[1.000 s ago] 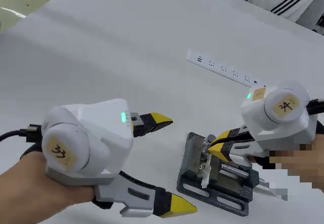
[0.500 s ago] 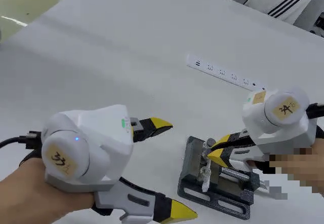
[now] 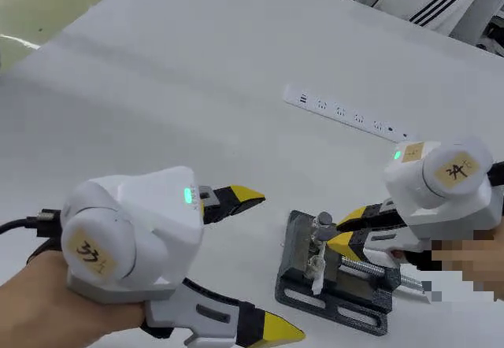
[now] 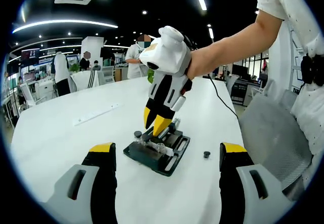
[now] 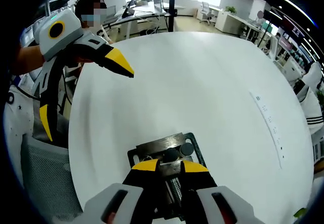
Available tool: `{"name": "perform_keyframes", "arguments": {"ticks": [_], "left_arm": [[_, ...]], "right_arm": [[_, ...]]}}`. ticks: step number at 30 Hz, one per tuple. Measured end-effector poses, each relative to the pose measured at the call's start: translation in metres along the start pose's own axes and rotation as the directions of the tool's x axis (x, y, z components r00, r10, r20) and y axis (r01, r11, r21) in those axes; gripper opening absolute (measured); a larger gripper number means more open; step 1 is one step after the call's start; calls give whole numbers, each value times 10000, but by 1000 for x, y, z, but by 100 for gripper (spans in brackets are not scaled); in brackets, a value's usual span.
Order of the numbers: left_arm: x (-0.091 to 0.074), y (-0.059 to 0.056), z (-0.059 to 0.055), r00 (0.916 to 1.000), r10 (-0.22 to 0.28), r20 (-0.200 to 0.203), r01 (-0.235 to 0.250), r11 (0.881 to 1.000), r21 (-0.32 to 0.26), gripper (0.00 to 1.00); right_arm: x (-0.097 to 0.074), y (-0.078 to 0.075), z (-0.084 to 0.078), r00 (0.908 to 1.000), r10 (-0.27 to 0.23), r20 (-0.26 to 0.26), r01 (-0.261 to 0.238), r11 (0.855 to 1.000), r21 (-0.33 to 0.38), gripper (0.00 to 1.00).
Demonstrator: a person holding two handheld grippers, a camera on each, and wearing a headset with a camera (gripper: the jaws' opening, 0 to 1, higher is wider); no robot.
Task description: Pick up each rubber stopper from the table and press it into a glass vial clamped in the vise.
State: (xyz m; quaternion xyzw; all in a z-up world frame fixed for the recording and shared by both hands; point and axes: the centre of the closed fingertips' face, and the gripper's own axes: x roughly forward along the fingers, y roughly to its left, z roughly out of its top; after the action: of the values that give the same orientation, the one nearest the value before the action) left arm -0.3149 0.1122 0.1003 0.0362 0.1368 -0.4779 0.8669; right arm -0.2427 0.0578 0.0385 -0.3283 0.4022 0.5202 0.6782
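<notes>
- Jaws of the left gripper (image 3: 269, 265) stand wide apart (yellow tips), lower left in the head view.
- Right gripper (image 3: 340, 231) jaws sit close together over the vise (image 3: 331, 305), lower right; whether they pinch anything, we cannot tell.
- We see a grey stopper (image 3: 323, 220) capping a vial (image 3: 317, 269); a loose stopper (image 4: 206, 154) lies on the tabletop (image 3: 197, 88).

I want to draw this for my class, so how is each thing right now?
Vials: upright, clamped.
Vise: shut on the vials.
Stopper: on top of a vial.
Loose stopper: lying on the table.
Left gripper: open wide, empty.
Right gripper: jaws nearly together over the vise; can't tell if it grips anything.
Power strip: lying flat.
</notes>
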Motion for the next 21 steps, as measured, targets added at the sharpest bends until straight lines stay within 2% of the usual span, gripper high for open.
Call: {"name": "perform_keyframes", "arguments": {"ticks": [11,21], "left_arm": [[1,-8,-5,9991,-126,-393,137,9995,270,81],[2,-19,-11,9962,-299,-813,339,9983,475,78]], "right_arm": [[-16,0,-3,9973,-256,691,237,9993,283,18],[-32,5,-17,9929,-443,1108,369,9970,682,25]]}}
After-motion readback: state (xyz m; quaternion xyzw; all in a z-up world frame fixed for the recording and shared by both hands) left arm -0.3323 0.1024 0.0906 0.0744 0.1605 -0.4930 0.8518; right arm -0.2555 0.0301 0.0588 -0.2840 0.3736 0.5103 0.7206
